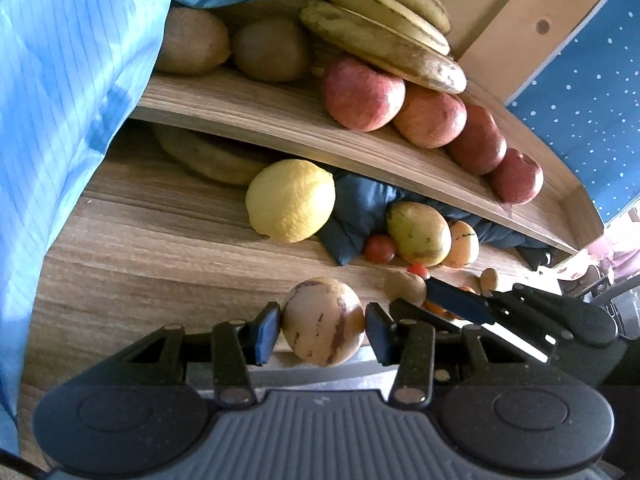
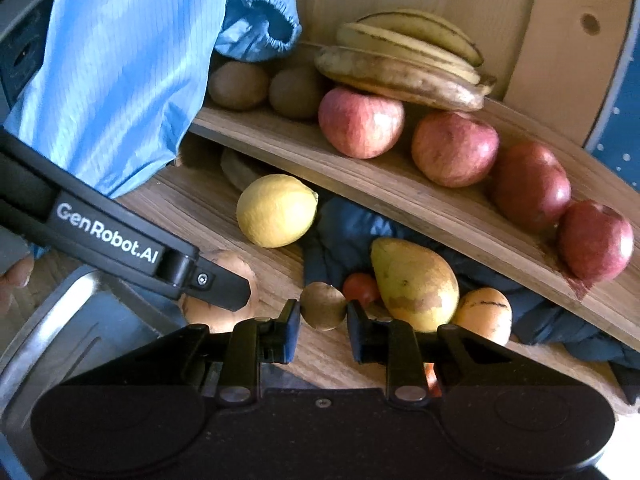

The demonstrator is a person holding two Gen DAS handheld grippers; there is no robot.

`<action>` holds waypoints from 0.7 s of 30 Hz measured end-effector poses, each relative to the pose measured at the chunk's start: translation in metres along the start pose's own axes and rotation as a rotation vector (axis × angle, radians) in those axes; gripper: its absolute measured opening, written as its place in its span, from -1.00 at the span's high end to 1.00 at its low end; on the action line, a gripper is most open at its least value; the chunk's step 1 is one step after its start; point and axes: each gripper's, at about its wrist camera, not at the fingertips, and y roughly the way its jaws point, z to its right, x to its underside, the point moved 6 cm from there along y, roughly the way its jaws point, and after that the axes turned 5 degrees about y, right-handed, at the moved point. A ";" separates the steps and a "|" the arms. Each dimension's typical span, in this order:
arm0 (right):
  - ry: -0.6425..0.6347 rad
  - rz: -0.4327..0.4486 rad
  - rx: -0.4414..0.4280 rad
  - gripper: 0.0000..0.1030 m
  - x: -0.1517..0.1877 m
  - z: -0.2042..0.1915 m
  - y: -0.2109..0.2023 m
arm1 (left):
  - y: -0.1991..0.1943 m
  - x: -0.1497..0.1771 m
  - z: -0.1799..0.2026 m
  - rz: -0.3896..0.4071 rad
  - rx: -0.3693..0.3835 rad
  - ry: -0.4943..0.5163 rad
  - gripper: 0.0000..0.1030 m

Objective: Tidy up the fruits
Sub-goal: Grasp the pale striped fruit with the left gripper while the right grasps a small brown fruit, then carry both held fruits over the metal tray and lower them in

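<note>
Both tongs are closed on fruit: left gripper (image 1: 323,330) clamps a tan, brown-streaked round fruit (image 1: 323,322) at mid-width, right gripper (image 2: 323,325) is pinched nearly shut on a small brown fruit (image 2: 323,306) — each held across its widest part, probably so it cannot roll out. Just ahead of the tongs lie a lemon (image 2: 276,210), pear (image 2: 416,282) and small tomato (image 2: 361,287) on a dark cloth (image 2: 348,232), still unsorted. Above and beyond, the shelf (image 2: 400,196) carries apples (image 2: 454,149), kiwis (image 2: 238,85) and bananas (image 2: 404,64) grouped by kind — likely where the held fruits belong.
</note>
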 end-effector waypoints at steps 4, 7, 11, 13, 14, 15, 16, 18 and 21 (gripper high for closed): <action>0.016 0.006 -0.002 0.48 0.008 0.003 -0.016 | -0.004 0.004 0.007 0.006 0.005 0.009 0.04; 0.023 0.008 -0.009 0.48 0.015 0.005 -0.030 | -0.007 0.008 0.014 0.006 0.013 0.019 0.04; 0.038 0.006 -0.016 0.48 0.025 0.008 -0.047 | -0.011 0.013 0.027 -0.003 0.034 0.045 0.04; 0.051 0.000 -0.016 0.48 0.030 0.011 -0.055 | -0.012 0.016 0.034 -0.016 0.049 0.057 0.04; 0.059 -0.005 -0.016 0.48 0.034 0.013 -0.059 | -0.012 0.018 0.037 -0.023 0.057 0.064 0.04; 0.067 -0.010 -0.016 0.48 0.037 0.015 -0.063 | -0.011 0.019 0.041 -0.028 0.065 0.072 0.04; 0.073 -0.017 -0.017 0.48 0.040 0.017 -0.066 | -0.011 0.021 0.045 -0.034 0.077 0.084 0.04; 0.085 -0.030 -0.018 0.48 0.049 0.021 -0.074 | -0.011 0.024 0.052 -0.044 0.094 0.101 0.04; 0.105 -0.050 -0.026 0.48 0.059 0.029 -0.085 | -0.008 0.028 0.063 -0.061 0.122 0.129 0.04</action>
